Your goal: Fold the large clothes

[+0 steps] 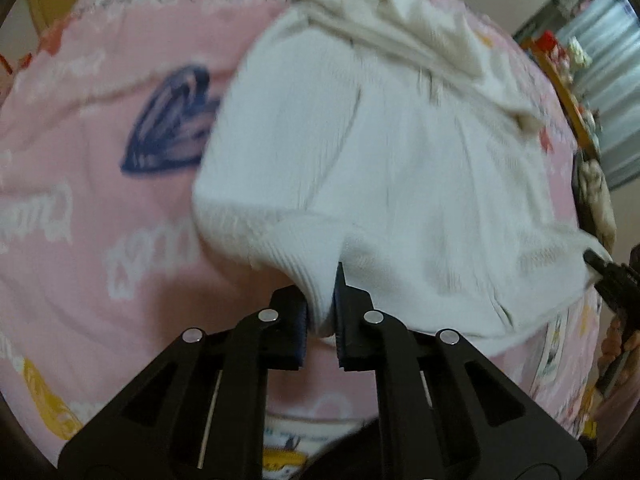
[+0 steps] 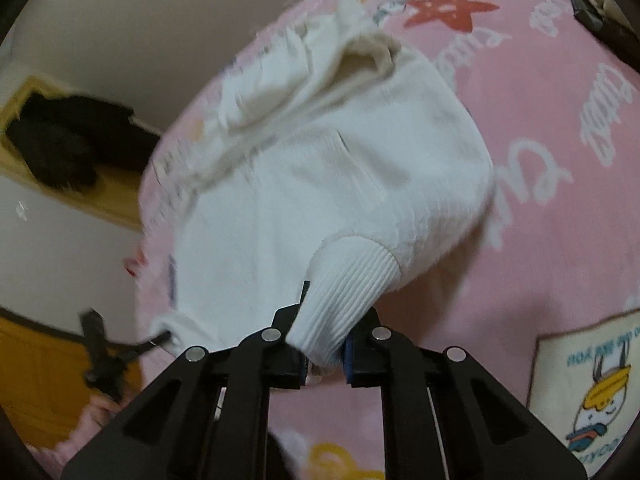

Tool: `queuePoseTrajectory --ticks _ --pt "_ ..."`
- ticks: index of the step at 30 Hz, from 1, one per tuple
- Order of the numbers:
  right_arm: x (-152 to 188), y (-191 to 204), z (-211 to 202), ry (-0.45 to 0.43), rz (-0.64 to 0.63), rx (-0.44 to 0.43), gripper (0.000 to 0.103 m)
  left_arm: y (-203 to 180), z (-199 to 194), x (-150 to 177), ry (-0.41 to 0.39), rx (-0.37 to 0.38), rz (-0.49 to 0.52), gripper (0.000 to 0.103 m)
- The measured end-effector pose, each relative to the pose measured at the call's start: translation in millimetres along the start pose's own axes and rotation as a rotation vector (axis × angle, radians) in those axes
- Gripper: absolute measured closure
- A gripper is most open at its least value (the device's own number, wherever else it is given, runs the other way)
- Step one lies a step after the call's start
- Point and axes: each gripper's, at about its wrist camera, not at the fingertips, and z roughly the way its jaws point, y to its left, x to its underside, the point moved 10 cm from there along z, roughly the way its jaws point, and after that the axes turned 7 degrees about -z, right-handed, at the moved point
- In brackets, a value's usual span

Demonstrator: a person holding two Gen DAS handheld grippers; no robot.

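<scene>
A white knit sweater lies spread on a pink printed bedspread. My left gripper is shut on the sweater's ribbed hem and holds it slightly lifted. My right gripper is shut on the sweater's ribbed corner, with the sweater stretching away from it over the bedspread. The right gripper shows at the right edge of the left wrist view, and the left gripper shows at the lower left of the right wrist view. The image is motion-blurred.
A wooden shelf with a dark object stands beyond the bed's left edge. An orange wooden panel is at the lower left. Shelves with small items stand at the far right.
</scene>
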Motion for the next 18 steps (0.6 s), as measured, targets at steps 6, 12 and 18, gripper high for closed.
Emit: queuePoseTrajectory --ticks 6,12,18 --pt "-80.8 22.8 -14.6 -0.043 0.019 -0.059 0.091 -27.3 -23.1 -64.4 -0.136 0.032 -0.071 0.093" --pt "-170.9 64.9 -25.9 -0.075 -0.025 -0.135 0.091 -56.5 -52.7 -139.3 -0.259 0.012 -0.07 0.093" --pt "-256.6 86.3 -24.2 -0.108 -0.048 -0.227 0.091 -94.1 -85.1 -230.2 -0.371 -0.024 -0.064 0.093"
